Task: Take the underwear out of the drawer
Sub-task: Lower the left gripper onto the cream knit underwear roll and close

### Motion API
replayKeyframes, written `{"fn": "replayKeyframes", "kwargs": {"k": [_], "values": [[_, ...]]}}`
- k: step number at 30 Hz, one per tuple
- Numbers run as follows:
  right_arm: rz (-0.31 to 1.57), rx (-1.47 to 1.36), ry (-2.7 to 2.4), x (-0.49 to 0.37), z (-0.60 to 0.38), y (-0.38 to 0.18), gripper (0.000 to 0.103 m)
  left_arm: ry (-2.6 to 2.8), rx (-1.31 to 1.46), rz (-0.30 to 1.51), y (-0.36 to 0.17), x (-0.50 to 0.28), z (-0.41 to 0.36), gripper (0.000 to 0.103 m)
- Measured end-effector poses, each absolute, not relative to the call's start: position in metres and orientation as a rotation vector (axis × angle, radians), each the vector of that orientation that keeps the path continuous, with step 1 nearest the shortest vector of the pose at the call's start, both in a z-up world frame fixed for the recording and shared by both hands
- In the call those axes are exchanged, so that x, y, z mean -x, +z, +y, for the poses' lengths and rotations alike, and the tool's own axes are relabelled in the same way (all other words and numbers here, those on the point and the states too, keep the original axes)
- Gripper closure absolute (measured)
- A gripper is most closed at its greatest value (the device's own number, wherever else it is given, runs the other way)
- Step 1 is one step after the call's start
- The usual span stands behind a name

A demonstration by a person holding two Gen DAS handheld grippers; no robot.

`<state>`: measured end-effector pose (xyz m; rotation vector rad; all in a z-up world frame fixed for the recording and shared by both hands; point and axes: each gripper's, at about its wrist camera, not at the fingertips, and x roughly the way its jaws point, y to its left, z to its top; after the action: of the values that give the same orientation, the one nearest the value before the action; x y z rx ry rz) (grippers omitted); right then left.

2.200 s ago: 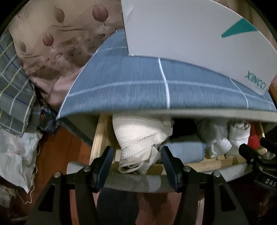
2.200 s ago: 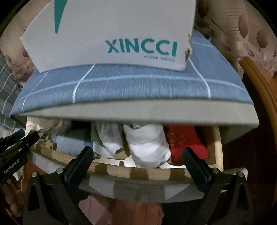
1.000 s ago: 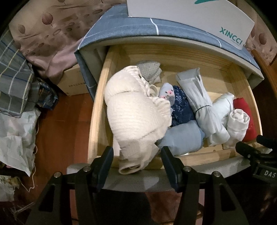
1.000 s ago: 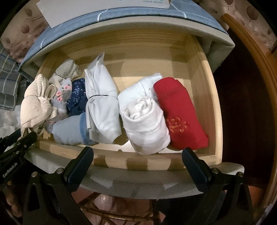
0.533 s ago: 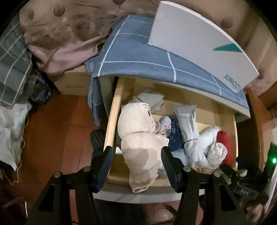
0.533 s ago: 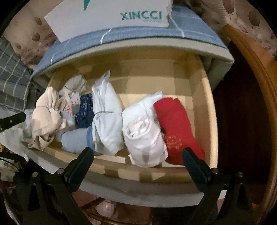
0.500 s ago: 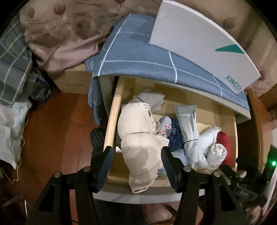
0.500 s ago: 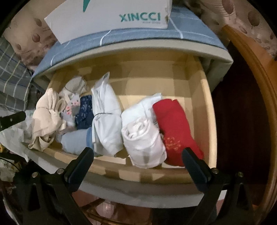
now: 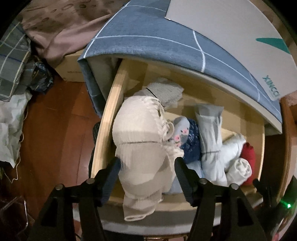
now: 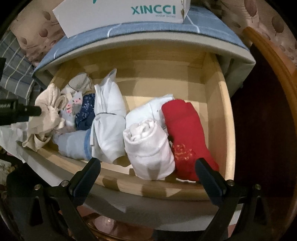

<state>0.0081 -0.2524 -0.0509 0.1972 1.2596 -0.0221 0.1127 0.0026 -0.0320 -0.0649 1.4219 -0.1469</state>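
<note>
The wooden drawer (image 10: 225, 103) stands pulled open and holds several rolled garments. My left gripper (image 9: 146, 172) is shut on a cream ribbed underwear bundle (image 9: 141, 148) and holds it above the drawer's left front corner; the bundle also shows in the right wrist view (image 10: 46, 115). My right gripper (image 10: 148, 172) is open and empty above the drawer's front edge, in front of a white roll (image 10: 148, 148) and a red roll (image 10: 187, 135).
A white garment tied with a band (image 10: 107, 115), a light blue roll (image 10: 72, 144), a navy piece (image 9: 191, 142) and a grey piece (image 9: 163, 90) lie in the drawer. A white XINCCI box (image 10: 130, 13) sits on the blue checked cloth (image 9: 148, 40) above. Wood floor (image 9: 55, 129) lies left.
The drawer went from nearly closed to fully open. My left gripper has lifted the cream bundle up and away from the drawer. My right gripper stays open near the front edge.
</note>
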Motion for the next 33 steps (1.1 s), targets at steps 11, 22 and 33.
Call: {"fn": "replayKeyframes", "kwargs": {"k": [11,22,33], "values": [[1.280,-0.229,0.011,-0.010,-0.250,-0.058,0.003,-0.052,-0.067,1.373,-0.050,-0.110,-0.025,0.026],[1.281,-0.244,0.015,-0.011,-0.249,-0.060,0.003,-0.003,-0.085,1.374,-0.058,-0.112,-0.035,0.025],[1.282,-0.253,0.012,-0.011,-0.246,-0.060,0.002,-0.063,0.030,1.423,-0.052,-0.117,-0.015,0.025]]}}
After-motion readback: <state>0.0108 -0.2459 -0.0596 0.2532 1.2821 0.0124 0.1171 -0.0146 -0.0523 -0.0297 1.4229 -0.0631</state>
